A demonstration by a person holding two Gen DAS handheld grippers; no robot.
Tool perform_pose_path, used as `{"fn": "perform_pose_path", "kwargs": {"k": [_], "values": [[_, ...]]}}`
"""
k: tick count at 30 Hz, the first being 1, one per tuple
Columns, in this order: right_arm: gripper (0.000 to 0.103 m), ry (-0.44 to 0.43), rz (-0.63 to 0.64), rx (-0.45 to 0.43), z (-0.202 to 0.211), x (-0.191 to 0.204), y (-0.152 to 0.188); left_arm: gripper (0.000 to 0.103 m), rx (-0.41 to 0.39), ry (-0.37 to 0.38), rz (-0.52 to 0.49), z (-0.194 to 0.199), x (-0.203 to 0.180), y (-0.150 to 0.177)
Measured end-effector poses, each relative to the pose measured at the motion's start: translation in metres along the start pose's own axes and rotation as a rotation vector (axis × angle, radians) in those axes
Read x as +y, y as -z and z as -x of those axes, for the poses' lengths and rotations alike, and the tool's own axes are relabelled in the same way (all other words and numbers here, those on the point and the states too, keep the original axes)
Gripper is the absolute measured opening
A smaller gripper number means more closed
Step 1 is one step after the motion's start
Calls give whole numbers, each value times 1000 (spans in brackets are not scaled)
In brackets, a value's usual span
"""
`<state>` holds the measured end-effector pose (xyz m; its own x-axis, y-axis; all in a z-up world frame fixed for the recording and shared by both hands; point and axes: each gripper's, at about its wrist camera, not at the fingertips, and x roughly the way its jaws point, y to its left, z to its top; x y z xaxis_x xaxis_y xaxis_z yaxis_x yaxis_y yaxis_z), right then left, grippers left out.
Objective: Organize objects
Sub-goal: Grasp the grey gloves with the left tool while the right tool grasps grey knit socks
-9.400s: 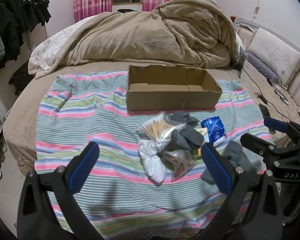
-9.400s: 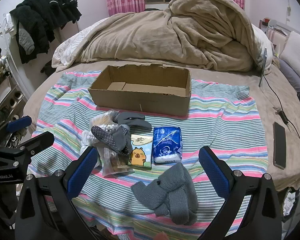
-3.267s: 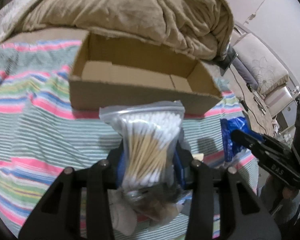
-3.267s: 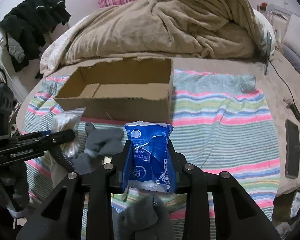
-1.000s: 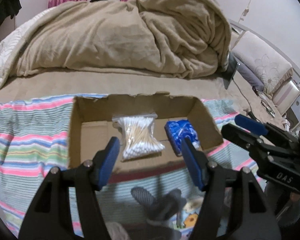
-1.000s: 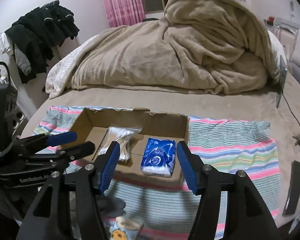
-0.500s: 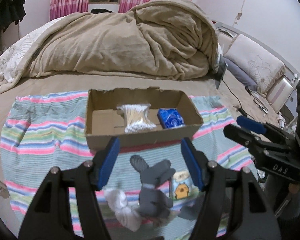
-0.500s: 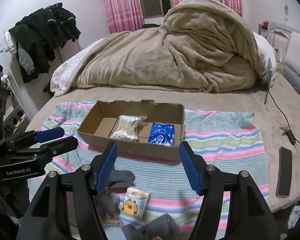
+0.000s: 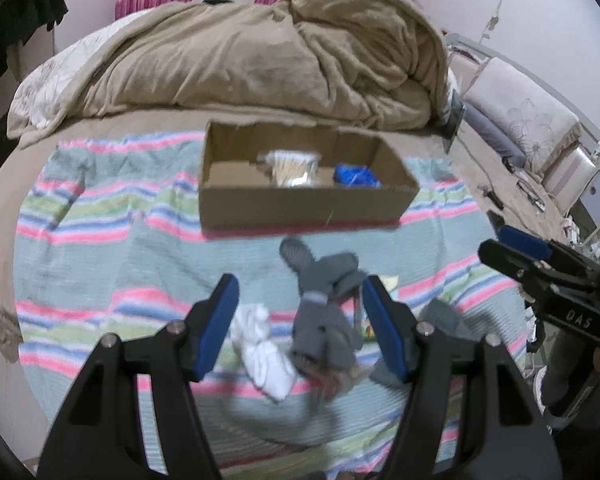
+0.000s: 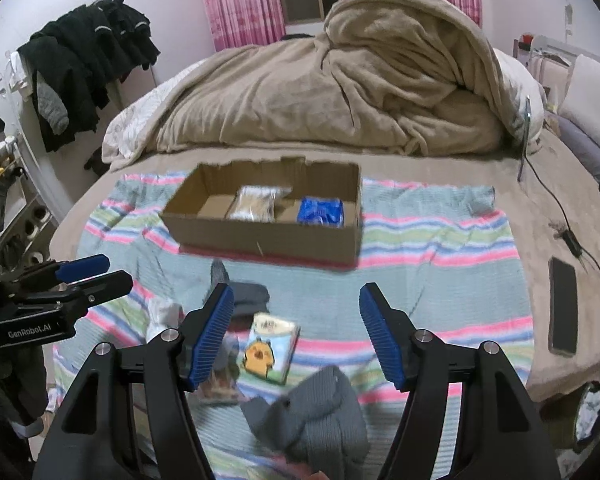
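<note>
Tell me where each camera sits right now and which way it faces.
Left wrist: on the left hand-held gripper, aimed across the striped cloth at the box; its open fingers frame grey gloves and a white sock; the right hand-held gripper shows at right.
Right wrist: on the right hand-held gripper, facing the same way; open fingers frame a cartoon packet; the left hand-held gripper shows at left.
Shared: box, swabs, blue pack, blanket.
</note>
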<state>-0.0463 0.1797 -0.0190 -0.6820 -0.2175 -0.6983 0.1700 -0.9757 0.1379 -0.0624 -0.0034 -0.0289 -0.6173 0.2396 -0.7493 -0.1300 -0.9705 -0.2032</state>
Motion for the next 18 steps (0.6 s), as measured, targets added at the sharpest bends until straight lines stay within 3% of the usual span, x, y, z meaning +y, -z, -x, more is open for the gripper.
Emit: {"fn": "perform_pose_path", "kwargs": {"k": [9,18], "values": [[69,9,-29,98,-24,-9,35,66,89,-31,20,-24,12,36],[69,10,-43,172,-42,-12,58,66,146,-20,-12,-49,4,50]]}}
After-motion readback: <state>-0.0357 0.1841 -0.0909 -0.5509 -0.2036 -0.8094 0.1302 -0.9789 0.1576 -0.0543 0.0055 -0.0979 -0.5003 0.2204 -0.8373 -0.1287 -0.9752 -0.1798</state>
